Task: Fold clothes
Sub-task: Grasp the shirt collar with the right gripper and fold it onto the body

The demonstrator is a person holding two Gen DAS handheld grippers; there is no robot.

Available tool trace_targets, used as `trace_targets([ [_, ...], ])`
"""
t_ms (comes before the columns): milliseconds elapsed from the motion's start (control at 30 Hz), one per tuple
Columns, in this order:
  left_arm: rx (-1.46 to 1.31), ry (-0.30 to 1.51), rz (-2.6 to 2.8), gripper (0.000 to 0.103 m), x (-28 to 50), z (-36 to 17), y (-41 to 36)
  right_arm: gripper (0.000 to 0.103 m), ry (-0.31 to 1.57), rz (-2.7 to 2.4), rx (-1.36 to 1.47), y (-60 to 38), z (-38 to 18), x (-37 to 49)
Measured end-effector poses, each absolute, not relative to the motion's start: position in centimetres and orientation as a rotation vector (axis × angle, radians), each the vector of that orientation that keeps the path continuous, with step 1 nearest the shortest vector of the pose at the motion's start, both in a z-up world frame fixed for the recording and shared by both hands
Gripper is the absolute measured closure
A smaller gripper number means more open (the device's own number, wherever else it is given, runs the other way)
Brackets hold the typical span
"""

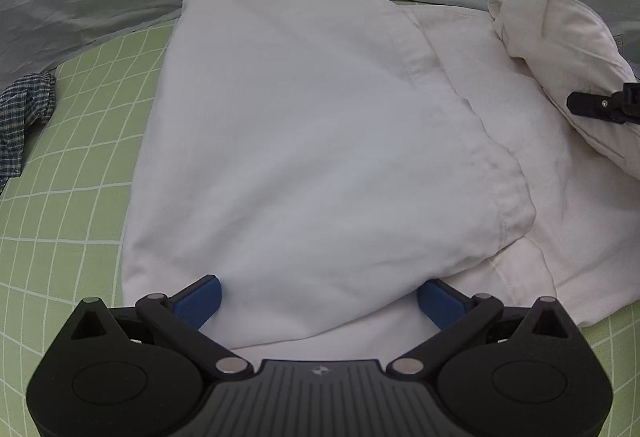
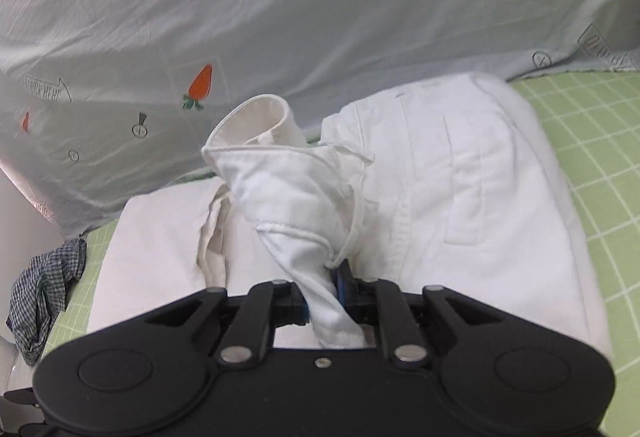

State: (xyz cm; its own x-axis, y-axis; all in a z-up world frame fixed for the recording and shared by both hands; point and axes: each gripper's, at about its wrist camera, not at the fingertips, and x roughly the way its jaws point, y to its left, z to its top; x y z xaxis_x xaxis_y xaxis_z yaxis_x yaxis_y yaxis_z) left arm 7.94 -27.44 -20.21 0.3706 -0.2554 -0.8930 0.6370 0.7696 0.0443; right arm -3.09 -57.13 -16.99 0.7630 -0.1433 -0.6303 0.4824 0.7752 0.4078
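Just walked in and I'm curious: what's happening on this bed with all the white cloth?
A person is folding a white shirt laid on a green checked sheet, using a hand-held tool in each hand. The right tool is shut on a sleeve, its cuff lifted above the shirt. The left tool is open, its blue pads either side of the shirt's near edge. A dark checked garment lies aside.

Green grid sheet [image 1: 80,141] beneath; carrot-print grey cloth [image 2: 280,17] behind.

Matt white cotton shirt [image 1: 320,141]
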Motion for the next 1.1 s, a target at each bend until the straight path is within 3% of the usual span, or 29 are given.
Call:
trace_targets([
  [67,0.417,1.040,-0.595,0.000,7.9,-20.2,-27.4,0.089,0.645,-0.359,0.586,-55.8,-18.1,-2.9],
  [333,0.411,1.041,-0.589,0.000,7.8,-20.0,-27.6,0.091,0.585,-0.195,0.367,-51.9,-12.7,-3.5],
  [433,0.411,1.041,-0.588,0.000,7.8,-19.9,-27.6,0.088,0.734,-0.209,0.295,-49.3,-15.9,-2.1],
  [533,0.408,1.034,-0.589,0.000,7.7,-19.9,-27.5,0.078,0.754,-0.225,0.239,-47.7,-18.2,-2.0],
  [667,0.404,1.026,-0.590,0.000,7.6,-20.0,-27.5,0.052,0.790,-0.190,0.336,-48.7,-17.1,-2.4],
  [833,0.404,1.027,-0.589,0.000,7.7,-19.9,-27.7,0.038,0.758,-0.243,0.462,-50.3,-15.5,-4.7],
  [900,0.404,1.026,-0.589,0.000,7.6,-20.0,-27.7,0.019,0.733,-0.274,0.499,-50.9,-14.8,-6.0],
  [1100,0.405,1.029,-0.589,0.000,7.5,-19.9,-27.6,0.003,0.595,-0.532,0.575,-55.8,-13.7,-9.8],
])
